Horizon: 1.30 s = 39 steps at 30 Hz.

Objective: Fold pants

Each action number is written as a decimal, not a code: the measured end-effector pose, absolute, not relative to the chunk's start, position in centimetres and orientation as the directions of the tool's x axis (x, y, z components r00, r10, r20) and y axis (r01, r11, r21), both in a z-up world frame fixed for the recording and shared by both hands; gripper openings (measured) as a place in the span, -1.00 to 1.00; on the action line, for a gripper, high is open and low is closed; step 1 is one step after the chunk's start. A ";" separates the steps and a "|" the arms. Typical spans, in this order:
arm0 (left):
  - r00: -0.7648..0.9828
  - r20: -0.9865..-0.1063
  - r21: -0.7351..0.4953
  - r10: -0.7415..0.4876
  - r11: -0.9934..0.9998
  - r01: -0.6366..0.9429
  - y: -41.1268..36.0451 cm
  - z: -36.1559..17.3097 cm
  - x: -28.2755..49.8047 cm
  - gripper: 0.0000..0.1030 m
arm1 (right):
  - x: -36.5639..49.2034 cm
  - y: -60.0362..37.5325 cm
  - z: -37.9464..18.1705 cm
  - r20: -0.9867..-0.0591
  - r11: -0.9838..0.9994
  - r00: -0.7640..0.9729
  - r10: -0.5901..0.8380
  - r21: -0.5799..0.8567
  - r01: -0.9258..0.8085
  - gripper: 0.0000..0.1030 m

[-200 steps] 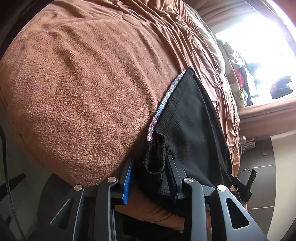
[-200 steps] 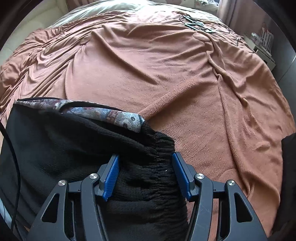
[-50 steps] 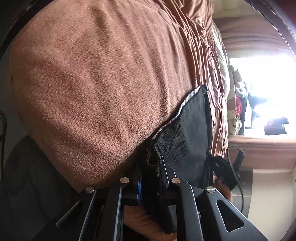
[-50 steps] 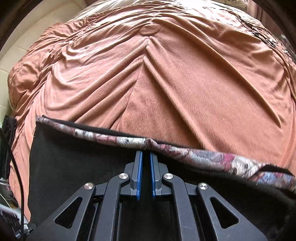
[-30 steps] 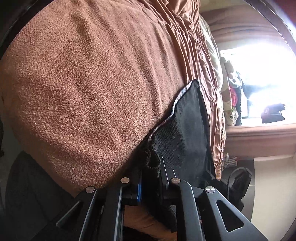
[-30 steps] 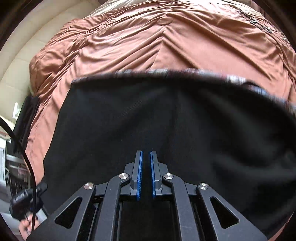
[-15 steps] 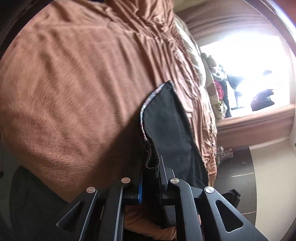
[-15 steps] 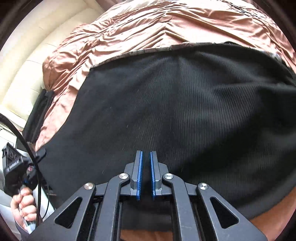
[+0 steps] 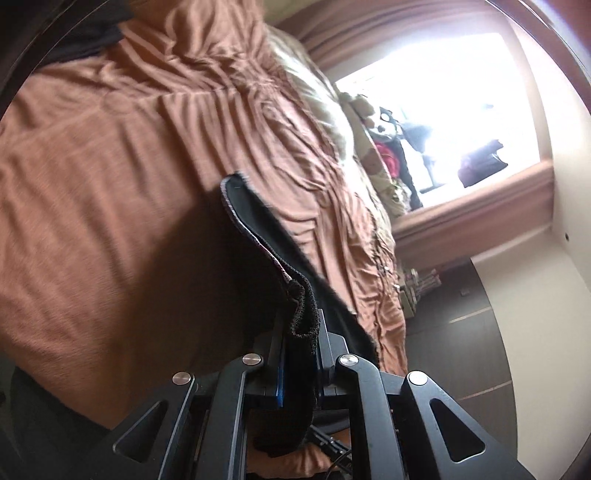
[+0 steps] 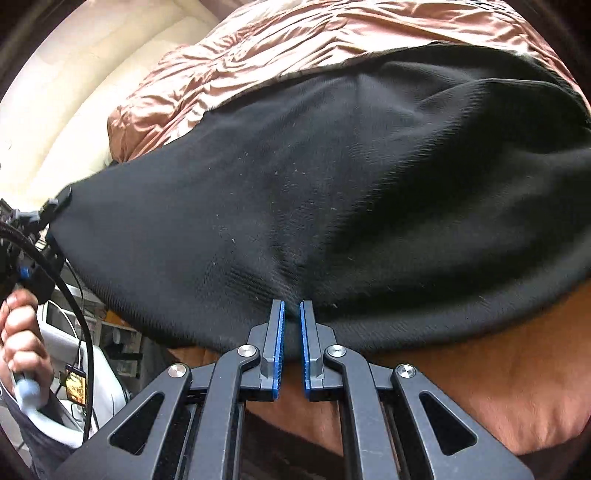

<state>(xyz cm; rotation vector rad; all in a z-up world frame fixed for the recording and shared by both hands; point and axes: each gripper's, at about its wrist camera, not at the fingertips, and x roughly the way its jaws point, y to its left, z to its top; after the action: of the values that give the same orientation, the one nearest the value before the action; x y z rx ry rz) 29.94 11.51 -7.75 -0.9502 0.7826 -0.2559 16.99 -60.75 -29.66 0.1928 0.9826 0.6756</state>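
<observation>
Black knit pants (image 10: 332, 192) with a patterned lining edge are held up over the brown bedspread (image 9: 110, 184). My right gripper (image 10: 291, 314) is shut on the pants' near edge, and the cloth spreads out taut in front of it. My left gripper (image 9: 301, 332) is shut on a bunched black corner of the pants (image 9: 303, 314); the cloth stands edge-on, rising from the jaws toward the bed's middle. In the right wrist view the left gripper (image 10: 22, 236) shows at the far left, held by a hand, at the other end of the stretched cloth.
The bed is covered by the rumpled brown bedspread (image 10: 295, 33). A bright window (image 9: 443, 110) with clothes and a soft toy lies beyond the bed. Dark floor (image 9: 461, 332) runs along the bed's right side. A cream padded headboard (image 10: 74, 92) stands at left.
Both grippers closed on the pants, then lifted them off the bed. Over the last second the cloth has risen, stretched between the grippers, and swung forward over the bedspread.
</observation>
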 end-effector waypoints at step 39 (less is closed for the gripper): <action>0.402 -0.543 -0.710 -0.737 0.659 0.249 -17.4 -2.7 38.9 -0.77 | 11.4 -83.2 -27.9 -0.448 0.751 0.670 0.592 0.609 -0.256 0.13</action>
<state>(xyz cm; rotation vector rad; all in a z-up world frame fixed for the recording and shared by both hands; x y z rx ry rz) 38.87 -17.38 -2.71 -0.5838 0.9673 -0.6703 11.42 -83.16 -27.91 0.5373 0.6807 0.5043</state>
